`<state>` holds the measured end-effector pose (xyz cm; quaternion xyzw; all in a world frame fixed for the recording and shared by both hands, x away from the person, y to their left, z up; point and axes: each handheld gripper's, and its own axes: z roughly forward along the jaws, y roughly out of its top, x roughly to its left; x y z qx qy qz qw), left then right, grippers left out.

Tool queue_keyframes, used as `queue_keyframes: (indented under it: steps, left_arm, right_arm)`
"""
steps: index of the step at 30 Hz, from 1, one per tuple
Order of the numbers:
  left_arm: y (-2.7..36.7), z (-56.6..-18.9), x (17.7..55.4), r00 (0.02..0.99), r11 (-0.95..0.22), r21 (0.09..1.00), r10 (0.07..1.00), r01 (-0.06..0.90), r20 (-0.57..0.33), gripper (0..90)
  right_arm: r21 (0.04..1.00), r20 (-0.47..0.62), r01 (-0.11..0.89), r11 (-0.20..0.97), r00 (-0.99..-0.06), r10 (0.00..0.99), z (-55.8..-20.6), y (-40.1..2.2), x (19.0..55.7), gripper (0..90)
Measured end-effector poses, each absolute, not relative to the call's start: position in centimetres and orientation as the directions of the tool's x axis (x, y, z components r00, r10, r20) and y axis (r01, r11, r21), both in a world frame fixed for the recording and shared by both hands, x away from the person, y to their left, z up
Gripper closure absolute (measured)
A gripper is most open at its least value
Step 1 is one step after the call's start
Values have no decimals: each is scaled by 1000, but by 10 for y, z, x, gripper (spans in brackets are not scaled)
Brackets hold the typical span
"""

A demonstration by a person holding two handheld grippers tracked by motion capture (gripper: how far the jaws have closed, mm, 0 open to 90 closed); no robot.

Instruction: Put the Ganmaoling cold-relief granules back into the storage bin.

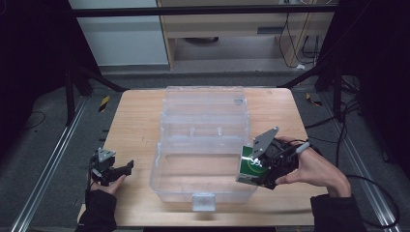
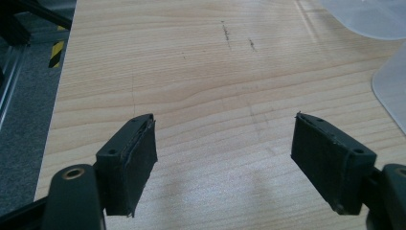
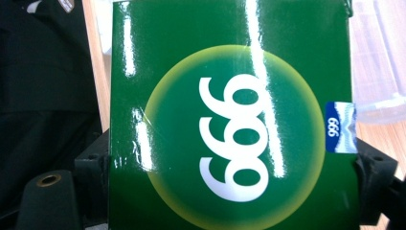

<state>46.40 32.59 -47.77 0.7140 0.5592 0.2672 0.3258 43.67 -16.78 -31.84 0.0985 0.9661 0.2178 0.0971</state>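
Note:
A clear plastic storage box (image 1: 203, 145) stands open in the middle of the wooden table (image 1: 140, 125), its lid tipped back. My right gripper (image 1: 263, 166) is shut on a glossy green box (image 1: 250, 166) printed with a yellow disc and white numerals, held at the box's right front corner. In the right gripper view the green box (image 3: 230, 120) sits clamped between both jaws. My left gripper (image 1: 116, 170) rests open at the table's left front, apart from the clear box. In the left gripper view its jaws (image 2: 225, 163) stand wide over bare wood.
A corner of the clear box (image 2: 390, 86) shows at the right of the left gripper view. Metal rails (image 1: 53, 159) run along the floor left of the table. Cables (image 1: 348, 125) trail on the floor at the right. A cabinet (image 1: 232, 29) stands behind.

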Motion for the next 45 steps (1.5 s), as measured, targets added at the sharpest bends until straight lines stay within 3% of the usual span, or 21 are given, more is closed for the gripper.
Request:
queue_keyframes:
  steps: [27, 45]
  left_arm:
    - [327, -477, 464, 232, -161, 766, 973, 623, 16, 231]
    - [328, -477, 464, 232, -159, 768, 973, 621, 14, 231]
  right_arm:
    - [450, -129, 131, 883, -969, 210, -336, -137, 450, 160]
    - [392, -124, 123, 912, -975, 184, -357, -124, 453, 161]
